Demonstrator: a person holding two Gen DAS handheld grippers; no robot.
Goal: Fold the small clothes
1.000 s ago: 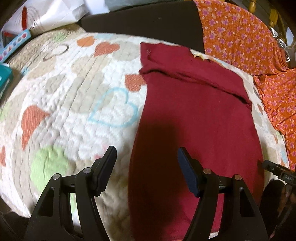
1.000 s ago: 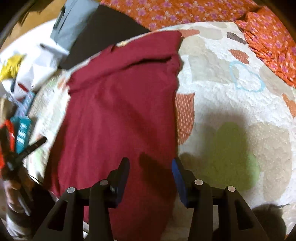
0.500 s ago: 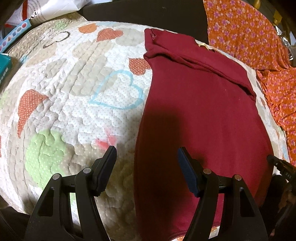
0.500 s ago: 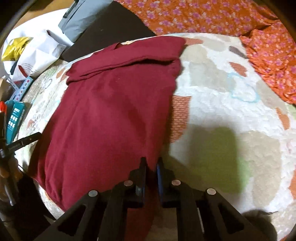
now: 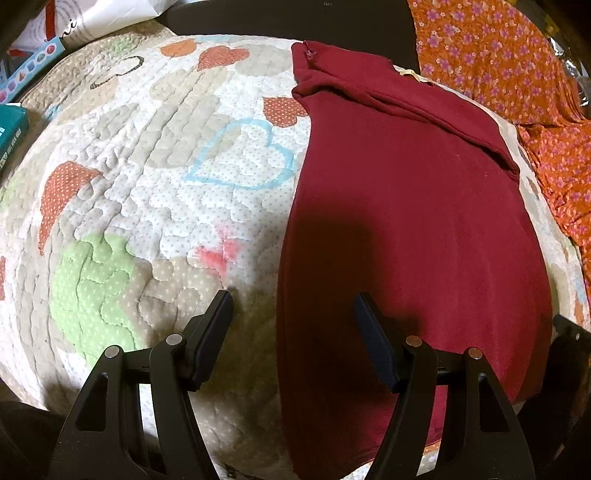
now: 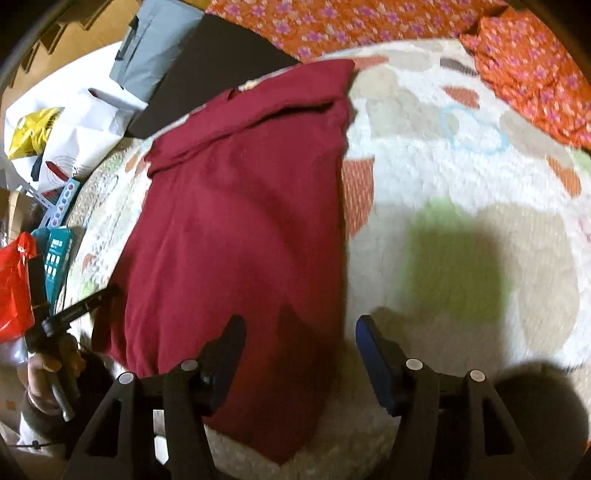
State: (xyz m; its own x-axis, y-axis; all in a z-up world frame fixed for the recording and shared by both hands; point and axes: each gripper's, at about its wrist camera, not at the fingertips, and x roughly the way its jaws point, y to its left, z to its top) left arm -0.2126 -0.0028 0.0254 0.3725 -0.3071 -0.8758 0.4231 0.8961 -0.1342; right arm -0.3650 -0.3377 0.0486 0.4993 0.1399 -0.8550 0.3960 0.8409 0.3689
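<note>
A dark red garment [image 5: 406,229] lies folded lengthwise on the quilted heart-pattern mat [image 5: 147,192], its folded-over top band at the far end. My left gripper [image 5: 292,299] stands open above the garment's left edge near its lower end, with nothing pinched. In the right wrist view the same garment [image 6: 240,229] lies to the left of centre. My right gripper [image 6: 301,321] hovers over its right edge; the jaws are opening, with cloth below them but the pads not pressing it. A hand [image 6: 48,365] holds the left gripper [image 6: 85,306] at that view's left edge.
Orange flowered fabric [image 5: 509,66] lies past the mat on the far right. A dark flat panel [image 5: 288,18] lies beyond the mat's far edge. Boxes [image 6: 59,251], a red bag [image 6: 14,280] and white bags [image 6: 74,125] crowd the left side.
My right gripper shut half a second ago at the garment's right edge and now stands apart again, shifted slightly. The left gripper stayed open and almost still.
</note>
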